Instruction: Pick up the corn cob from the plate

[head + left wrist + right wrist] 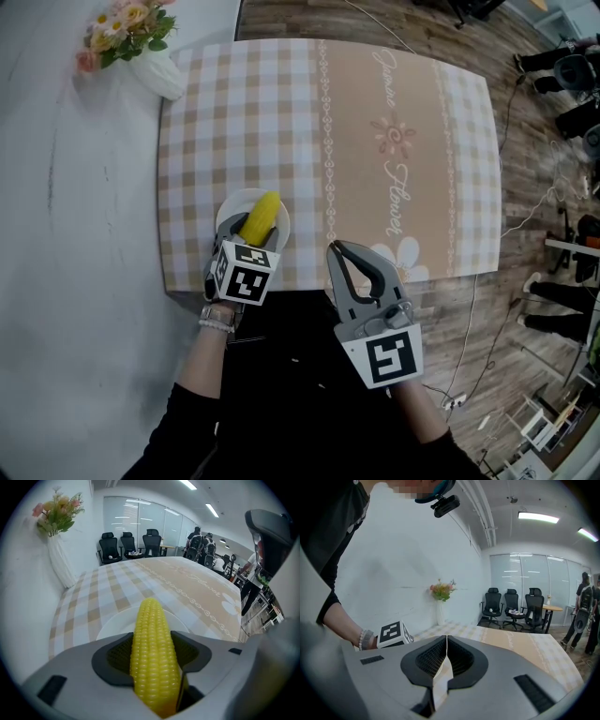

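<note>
Plate (231, 208) partly under L gripper (251, 242)

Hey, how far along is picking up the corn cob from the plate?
Done: the left gripper is shut on the corn cob, jaws pressing both its sides. In hand: the cob is over the white plate; whether it is clear of the plate I cannot tell. Left: raising it well away. The right gripper is shut and empty.

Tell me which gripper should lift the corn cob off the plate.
Left. The left gripper is shut on the corn cob over the plate; the right gripper is shut, empty, and off to the side of the plate.
</note>
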Tool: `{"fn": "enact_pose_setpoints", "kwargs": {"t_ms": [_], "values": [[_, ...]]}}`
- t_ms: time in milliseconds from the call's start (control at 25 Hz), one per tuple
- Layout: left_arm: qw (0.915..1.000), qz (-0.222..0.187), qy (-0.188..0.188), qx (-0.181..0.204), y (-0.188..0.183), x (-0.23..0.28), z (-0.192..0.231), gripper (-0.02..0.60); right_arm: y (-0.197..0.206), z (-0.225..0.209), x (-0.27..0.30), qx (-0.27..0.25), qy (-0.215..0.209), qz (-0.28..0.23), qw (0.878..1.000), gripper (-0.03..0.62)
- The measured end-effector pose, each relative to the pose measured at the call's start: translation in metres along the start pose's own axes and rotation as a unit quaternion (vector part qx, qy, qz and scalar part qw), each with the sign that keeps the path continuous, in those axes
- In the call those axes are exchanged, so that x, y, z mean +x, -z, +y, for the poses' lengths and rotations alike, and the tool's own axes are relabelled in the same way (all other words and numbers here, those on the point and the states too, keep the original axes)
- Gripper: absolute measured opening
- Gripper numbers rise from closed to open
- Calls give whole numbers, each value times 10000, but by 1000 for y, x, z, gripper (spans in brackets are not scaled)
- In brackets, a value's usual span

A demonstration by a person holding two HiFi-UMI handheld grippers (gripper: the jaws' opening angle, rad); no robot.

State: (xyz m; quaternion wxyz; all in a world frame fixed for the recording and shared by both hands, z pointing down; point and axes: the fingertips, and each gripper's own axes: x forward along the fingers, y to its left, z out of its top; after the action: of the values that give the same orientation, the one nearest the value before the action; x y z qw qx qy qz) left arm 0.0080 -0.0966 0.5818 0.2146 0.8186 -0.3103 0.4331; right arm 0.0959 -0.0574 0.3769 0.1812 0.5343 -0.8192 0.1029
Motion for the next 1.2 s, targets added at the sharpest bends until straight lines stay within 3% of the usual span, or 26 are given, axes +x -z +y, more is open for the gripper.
{"fn": "enact_pose_setpoints", "kwargs": {"t_ms": [600,1200], "values": [[9988,-165,216,-408,-3,-10,5,253,-1,7,-2,-78,-44,34,10000,43],[9964,-601,261,-536,-23,-43,11,253,-20,13,-1,-315,-98,-215,9992,43]]}}
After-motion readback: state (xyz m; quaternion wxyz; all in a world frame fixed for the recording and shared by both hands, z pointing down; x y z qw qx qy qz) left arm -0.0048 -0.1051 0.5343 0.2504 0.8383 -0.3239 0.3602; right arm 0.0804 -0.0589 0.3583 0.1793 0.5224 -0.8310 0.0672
